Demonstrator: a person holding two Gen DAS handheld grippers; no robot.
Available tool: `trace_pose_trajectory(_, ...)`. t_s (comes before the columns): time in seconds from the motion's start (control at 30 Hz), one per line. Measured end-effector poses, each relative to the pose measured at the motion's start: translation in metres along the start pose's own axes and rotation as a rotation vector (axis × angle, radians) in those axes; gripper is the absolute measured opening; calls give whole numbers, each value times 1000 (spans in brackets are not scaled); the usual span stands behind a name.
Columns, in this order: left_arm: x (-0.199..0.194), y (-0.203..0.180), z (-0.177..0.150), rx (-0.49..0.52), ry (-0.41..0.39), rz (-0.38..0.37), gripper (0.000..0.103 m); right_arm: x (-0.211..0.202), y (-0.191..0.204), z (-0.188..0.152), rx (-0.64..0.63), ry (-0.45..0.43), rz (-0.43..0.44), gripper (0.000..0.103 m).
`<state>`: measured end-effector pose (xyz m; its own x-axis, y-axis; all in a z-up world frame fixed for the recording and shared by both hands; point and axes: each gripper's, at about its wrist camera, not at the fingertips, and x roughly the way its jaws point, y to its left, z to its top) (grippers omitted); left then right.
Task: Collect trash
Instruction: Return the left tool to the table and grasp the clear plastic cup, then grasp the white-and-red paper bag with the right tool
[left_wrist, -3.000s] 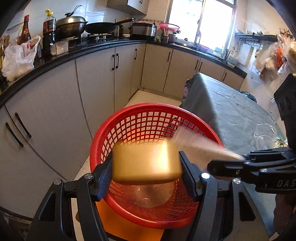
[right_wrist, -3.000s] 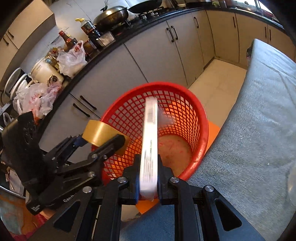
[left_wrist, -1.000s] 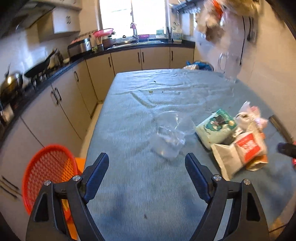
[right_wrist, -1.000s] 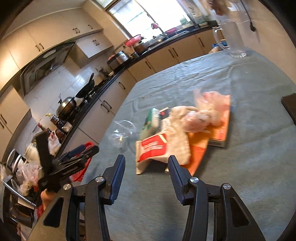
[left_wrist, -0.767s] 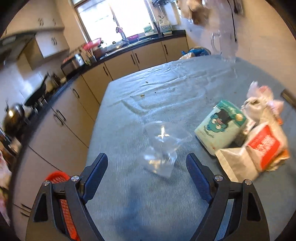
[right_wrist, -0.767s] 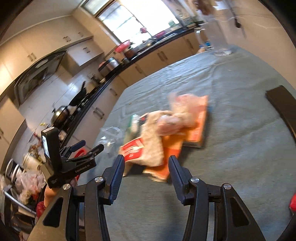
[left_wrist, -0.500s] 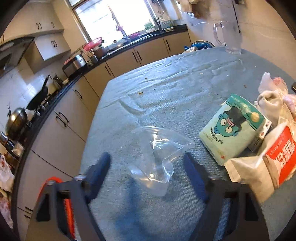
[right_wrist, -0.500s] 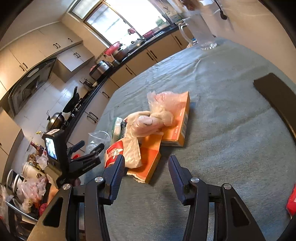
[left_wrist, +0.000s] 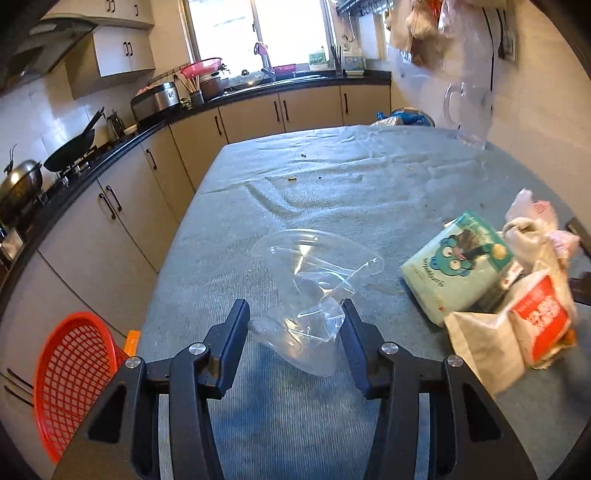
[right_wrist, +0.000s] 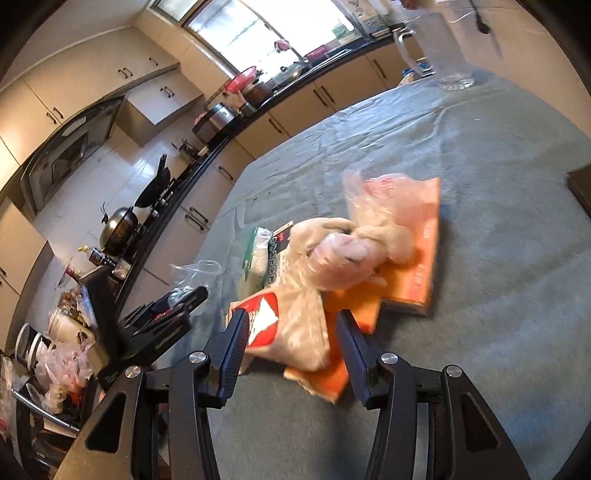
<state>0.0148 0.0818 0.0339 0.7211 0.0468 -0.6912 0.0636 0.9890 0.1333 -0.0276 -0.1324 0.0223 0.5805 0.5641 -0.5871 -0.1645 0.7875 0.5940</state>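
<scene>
A crushed clear plastic cup (left_wrist: 310, 288) lies on the grey tablecloth (left_wrist: 332, 184). My left gripper (left_wrist: 294, 325) is open, its fingers on either side of the cup's lower end. A pile of trash lies to the right: a green cartoon packet (left_wrist: 458, 273), a red-and-white bag (left_wrist: 532, 325) and knotted plastic bags (left_wrist: 532, 229). In the right wrist view my right gripper (right_wrist: 291, 332) is open around the near end of the red-and-white bag (right_wrist: 284, 328), which lies on orange boxes (right_wrist: 413, 266). The left gripper (right_wrist: 162, 317) shows there at the cup (right_wrist: 195, 273).
A red mesh basket (left_wrist: 70, 365) stands on the floor left of the table. Kitchen cabinets and a black counter with pans run along the left and back. A glass jug (left_wrist: 469, 110) stands at the table's far right. A dark flat object (right_wrist: 581, 184) lies at the right edge.
Both grippers dropped their items at the basket, then swung to the table. The left has closed in around the clear cup; the right has moved up around the red-and-white bag.
</scene>
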Motion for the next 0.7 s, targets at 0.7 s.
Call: trace_pose_trajectory(0.7,-50,22,-33,-107,-75,-110,48,-47,44,-30,-145,-124,114,12)
